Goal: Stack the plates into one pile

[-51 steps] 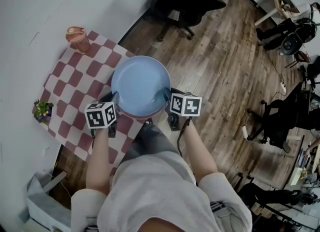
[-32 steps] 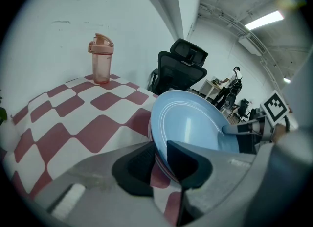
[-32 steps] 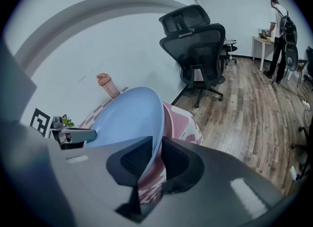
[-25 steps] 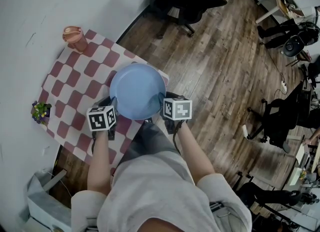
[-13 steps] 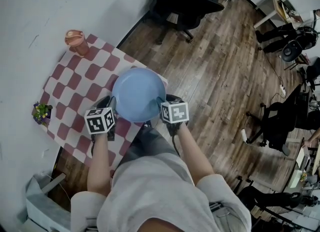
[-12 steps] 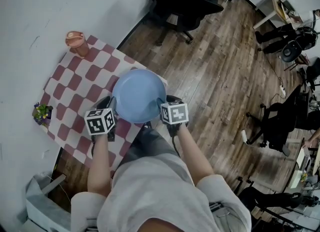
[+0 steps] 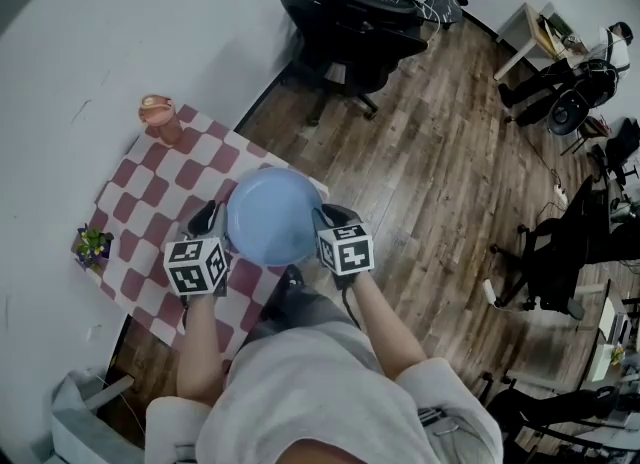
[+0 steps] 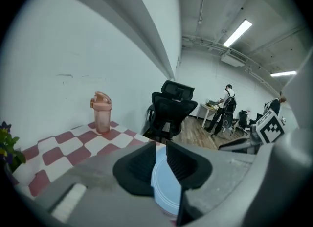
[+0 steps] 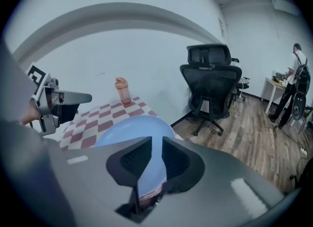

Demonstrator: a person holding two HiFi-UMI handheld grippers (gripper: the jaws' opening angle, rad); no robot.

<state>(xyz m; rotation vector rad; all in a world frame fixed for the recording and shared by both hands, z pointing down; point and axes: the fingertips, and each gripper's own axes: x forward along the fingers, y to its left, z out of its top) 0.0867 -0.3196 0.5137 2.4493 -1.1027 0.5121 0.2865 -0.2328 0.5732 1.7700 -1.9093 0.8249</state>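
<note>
Both left gripper (image 7: 214, 219) and right gripper (image 7: 323, 218), just closing, pinch opposite plate (image 7: 272, 214) edges.

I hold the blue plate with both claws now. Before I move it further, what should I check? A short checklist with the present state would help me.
1. Left claw on the rim of the round light-blue plate: ok; the rim is between the jaws, which have just been closing.
2. Right claw on the opposite rim: ok; the rim is between its jaws, which have also just been closing.
3. Second plate underneath: cannot tell; something reddish shows below the blue rim.
4. Pink lidded bottle apart from the plate: ok, at the far corner of the red-and-white checkered cloth.
5. Small flower pot out of the way: ok.
</note>
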